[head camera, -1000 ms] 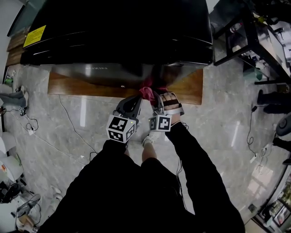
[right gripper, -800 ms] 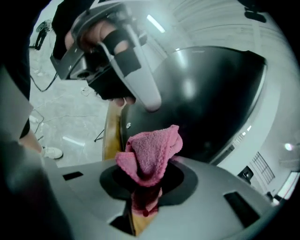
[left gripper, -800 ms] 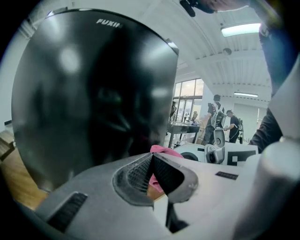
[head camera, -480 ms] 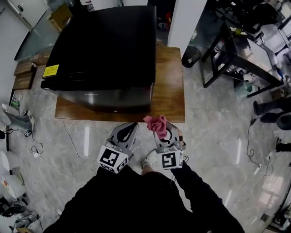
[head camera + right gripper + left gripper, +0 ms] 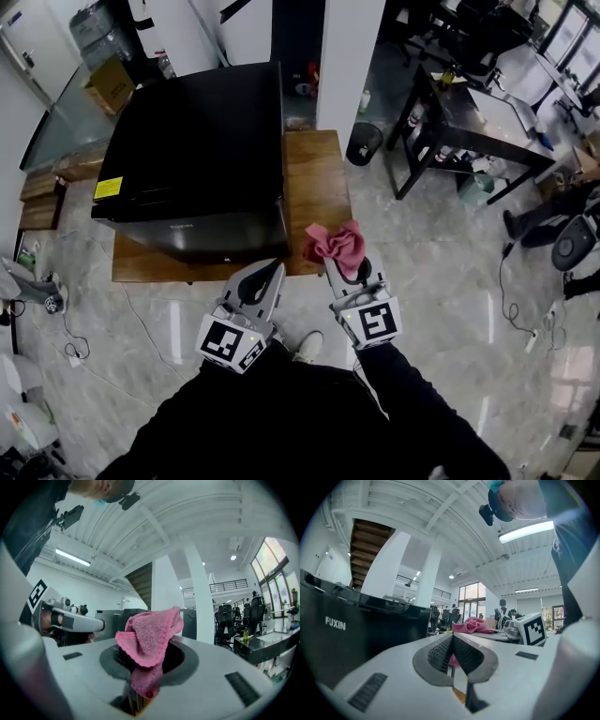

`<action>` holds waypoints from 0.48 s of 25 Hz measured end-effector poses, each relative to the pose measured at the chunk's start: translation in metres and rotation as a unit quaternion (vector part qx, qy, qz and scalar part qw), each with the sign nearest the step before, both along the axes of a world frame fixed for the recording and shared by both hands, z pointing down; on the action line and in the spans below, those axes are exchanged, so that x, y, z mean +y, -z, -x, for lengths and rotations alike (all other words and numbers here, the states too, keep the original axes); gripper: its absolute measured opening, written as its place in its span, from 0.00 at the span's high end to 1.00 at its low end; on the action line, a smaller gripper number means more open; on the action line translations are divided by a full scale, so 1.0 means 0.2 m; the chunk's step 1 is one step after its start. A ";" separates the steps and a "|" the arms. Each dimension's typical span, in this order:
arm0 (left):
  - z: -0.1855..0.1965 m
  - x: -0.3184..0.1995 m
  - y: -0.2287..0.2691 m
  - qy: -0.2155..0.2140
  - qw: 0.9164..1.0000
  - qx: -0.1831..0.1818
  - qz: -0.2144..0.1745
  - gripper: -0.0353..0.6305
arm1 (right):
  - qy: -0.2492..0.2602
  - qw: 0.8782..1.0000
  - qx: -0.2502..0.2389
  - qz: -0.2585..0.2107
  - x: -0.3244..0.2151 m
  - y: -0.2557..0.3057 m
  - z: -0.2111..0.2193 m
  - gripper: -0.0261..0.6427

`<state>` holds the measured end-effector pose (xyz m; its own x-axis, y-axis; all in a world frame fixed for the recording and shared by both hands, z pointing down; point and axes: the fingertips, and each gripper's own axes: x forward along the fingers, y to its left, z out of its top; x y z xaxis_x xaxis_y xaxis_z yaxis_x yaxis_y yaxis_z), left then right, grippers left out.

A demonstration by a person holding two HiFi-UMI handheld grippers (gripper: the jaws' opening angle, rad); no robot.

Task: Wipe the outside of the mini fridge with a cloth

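Right gripper [image 5: 349, 270]: fingers are clamping a crumpled pink terry cloth [image 5: 336, 244] | Left gripper [image 5: 261, 279]: fingers are resting together, empty | Glossy black boxy mini fridge [image 5: 187, 150]: is standing on a low wooden worktop [image 5: 317, 183], near the cloth, not touching it.

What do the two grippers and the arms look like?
Both the left gripper and the right gripper are light grey, tapering to a point, with dark ribbed pads inside. Each carries a cube with black-and-white square markers. The sleeves are black.
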<state>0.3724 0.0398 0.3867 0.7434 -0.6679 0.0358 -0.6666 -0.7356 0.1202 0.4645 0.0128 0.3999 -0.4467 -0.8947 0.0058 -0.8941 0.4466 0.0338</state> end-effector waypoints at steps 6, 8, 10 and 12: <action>-0.07 -0.04 0.15 -0.039 0.999 0.010 -0.032 0.94 | -0.024 0.999 -0.014 -0.019 -0.12 0.19 -0.01 0.81; -0.08 -0.06 0.17 -0.055 0.998 0.018 -0.036 0.94 | -0.029 0.999 -0.015 -0.014 -0.16 0.21 -0.01 0.81; -0.09 -0.08 0.18 -0.065 0.997 0.027 -0.033 0.94 | -0.028 0.999 -0.022 -0.012 -0.20 0.23 -0.02 0.81; -0.11 -0.11 0.19 -0.071 0.996 0.035 -0.033 0.94 | -0.024 0.999 -0.023 -0.017 -0.27 0.26 -0.03 0.81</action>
<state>0.3935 0.0171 0.3482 0.8292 -0.5558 -0.0597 -0.5477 -0.8292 0.1117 0.4705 -0.0403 0.3473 -0.4022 -0.9145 -0.0444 -0.9155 0.4024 0.0061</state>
